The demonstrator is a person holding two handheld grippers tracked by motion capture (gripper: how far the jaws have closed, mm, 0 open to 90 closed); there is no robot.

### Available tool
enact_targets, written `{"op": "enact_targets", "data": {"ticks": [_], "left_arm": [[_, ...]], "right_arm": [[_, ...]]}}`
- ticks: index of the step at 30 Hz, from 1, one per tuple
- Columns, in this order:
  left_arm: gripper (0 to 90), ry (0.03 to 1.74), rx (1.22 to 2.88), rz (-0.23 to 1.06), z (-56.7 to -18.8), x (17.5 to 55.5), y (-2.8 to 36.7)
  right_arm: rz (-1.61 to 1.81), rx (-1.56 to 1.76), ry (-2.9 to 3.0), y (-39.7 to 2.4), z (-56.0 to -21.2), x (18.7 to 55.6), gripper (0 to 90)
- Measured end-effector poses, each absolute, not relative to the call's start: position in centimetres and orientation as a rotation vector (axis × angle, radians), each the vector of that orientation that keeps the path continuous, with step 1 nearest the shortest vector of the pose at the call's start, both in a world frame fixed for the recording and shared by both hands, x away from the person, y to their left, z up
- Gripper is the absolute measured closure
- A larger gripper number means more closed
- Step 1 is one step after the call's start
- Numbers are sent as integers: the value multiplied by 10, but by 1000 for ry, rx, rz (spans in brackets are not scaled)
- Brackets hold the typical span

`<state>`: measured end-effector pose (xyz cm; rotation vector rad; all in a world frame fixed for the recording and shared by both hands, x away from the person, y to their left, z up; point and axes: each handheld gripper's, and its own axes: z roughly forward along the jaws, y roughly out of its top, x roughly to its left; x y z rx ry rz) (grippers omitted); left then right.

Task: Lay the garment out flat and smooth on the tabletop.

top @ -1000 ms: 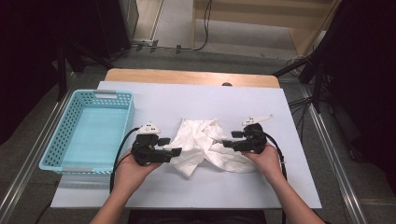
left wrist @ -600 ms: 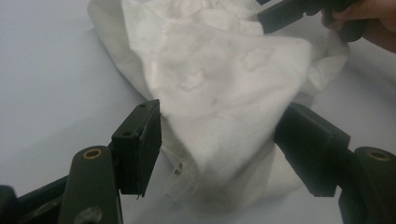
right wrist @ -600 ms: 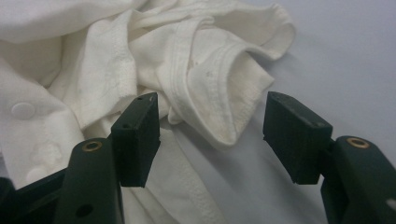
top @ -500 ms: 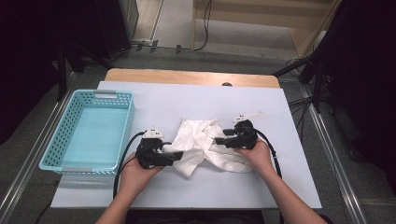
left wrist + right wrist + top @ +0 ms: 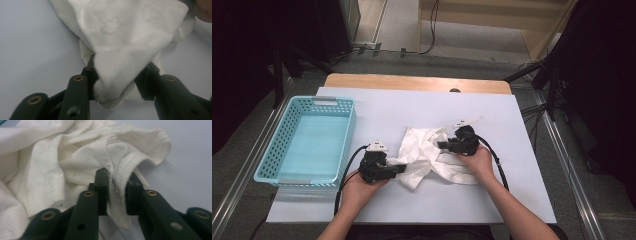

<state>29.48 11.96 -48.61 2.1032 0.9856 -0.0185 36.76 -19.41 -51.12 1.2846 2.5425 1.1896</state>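
A crumpled white cloth (image 5: 424, 155) lies in the middle of the white table (image 5: 512, 190). My left gripper (image 5: 396, 169) is at the cloth's lower left corner. Its jaws have just been closing, and a thick bunch of cloth (image 5: 120, 50) fills the gap between them (image 5: 120, 73). My right gripper (image 5: 443, 146) is at the cloth's right side. Its jaws have also just been closing and now pinch a folded hem (image 5: 118, 202) between the pads (image 5: 117, 187). Both grippers sit low on the table, pointing inward at each other.
A light blue plastic basket (image 5: 343, 145) stands at the table's left, with nothing in it. A small white piece (image 5: 468, 121) lies just behind the right gripper. The table's wooden far edge (image 5: 412, 82) runs along the back, with dark floor and cables beyond.
Both hands have drawn in toward the cloth. The right gripper slid left onto its right edge. Both pairs of jaws have narrowed onto the fabric.
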Motion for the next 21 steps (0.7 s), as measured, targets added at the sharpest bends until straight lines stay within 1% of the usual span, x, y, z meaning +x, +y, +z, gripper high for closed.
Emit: {"op": "enact_targets", "data": {"ticks": [1,2,4,7,13,21], "left_arm": [[683,986,2103,-18,-486,295,120],[713,984,2112,-30,-486,294,118],[789,967,2117,-28,-485,293,117],[854,948,2101,-34,-481,292,113],[870,884,2081,-42,-471,285,104],[873,815,2075,-77,-463,273,91]], "right_arm": [[1190,1285,2543,-194,-511,368,772],[1179,1276,2539,-195,-508,367,821],[1177,1272,2531,-197,-503,367,828],[1192,1291,2506,-203,-493,368,833],[1195,1310,2464,-215,-477,367,836],[1215,1372,2380,-242,-459,373,836]]}}
